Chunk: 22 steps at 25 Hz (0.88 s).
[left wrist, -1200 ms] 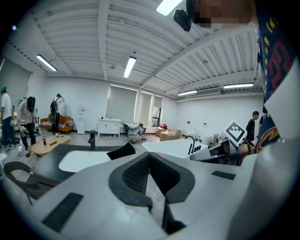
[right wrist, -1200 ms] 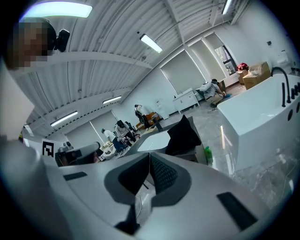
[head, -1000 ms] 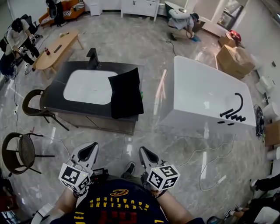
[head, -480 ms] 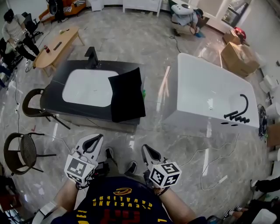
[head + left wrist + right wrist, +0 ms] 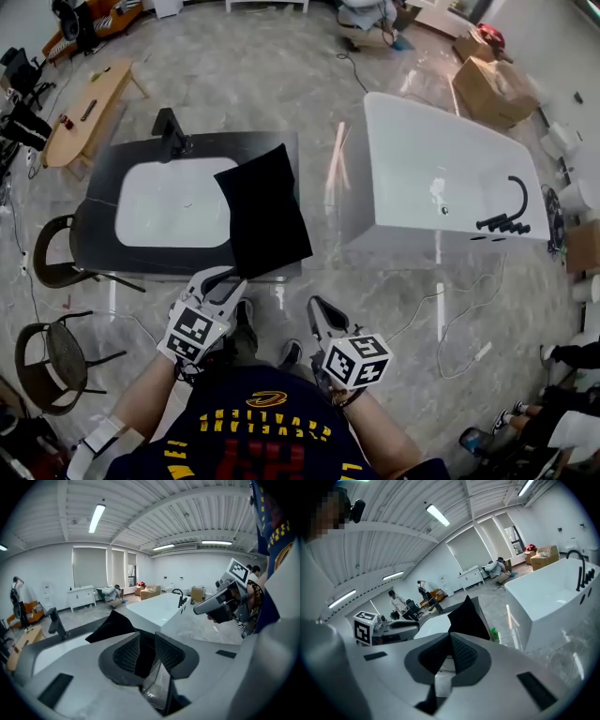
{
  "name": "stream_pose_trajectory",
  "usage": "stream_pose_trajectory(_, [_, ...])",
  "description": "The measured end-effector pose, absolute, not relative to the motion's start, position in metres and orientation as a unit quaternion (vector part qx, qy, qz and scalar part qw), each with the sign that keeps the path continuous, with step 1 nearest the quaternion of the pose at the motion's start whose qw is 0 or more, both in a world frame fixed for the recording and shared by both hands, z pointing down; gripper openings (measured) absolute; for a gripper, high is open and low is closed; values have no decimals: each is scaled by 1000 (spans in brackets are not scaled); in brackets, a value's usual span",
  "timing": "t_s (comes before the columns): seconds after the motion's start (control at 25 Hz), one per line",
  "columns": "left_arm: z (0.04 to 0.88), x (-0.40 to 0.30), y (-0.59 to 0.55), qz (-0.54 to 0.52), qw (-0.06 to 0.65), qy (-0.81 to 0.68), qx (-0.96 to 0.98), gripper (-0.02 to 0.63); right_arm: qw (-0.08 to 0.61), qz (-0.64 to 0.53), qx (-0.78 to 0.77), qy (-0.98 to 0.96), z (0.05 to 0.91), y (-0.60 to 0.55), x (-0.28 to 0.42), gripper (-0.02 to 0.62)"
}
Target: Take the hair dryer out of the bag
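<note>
My left gripper [image 5: 223, 279] hangs just short of the black bag [image 5: 263, 217] near edge. Its jaws have just been opening and stand a little apart, with nothing between them. My right gripper [image 5: 315, 306] is closed tight, empty. The bag lies on the dark counter [image 5: 98, 192], right of the white basin [image 5: 169, 202] — no hair dryer shows.
</note>
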<state>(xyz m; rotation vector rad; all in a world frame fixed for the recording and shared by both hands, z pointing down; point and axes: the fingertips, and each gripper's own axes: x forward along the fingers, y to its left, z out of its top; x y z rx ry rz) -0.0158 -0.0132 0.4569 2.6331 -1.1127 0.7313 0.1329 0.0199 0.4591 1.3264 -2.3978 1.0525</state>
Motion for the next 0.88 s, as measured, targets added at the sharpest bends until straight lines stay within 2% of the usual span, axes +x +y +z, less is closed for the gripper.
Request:
stream_pose_trajectory(0.2, [512,-24,-51,279,164,-330,887,197,102,371,478,-790,470,-7,115,9])
stream_pose_trajectory(0.44, [558,-16,-77,327,188,-260,889,209,103,380,507,-766,479,-26,97,9])
stream_pose_trajectory(0.88, [606,15,-82,404,140,-166,888,207,119,379,533,-747,501,-26,88,9])
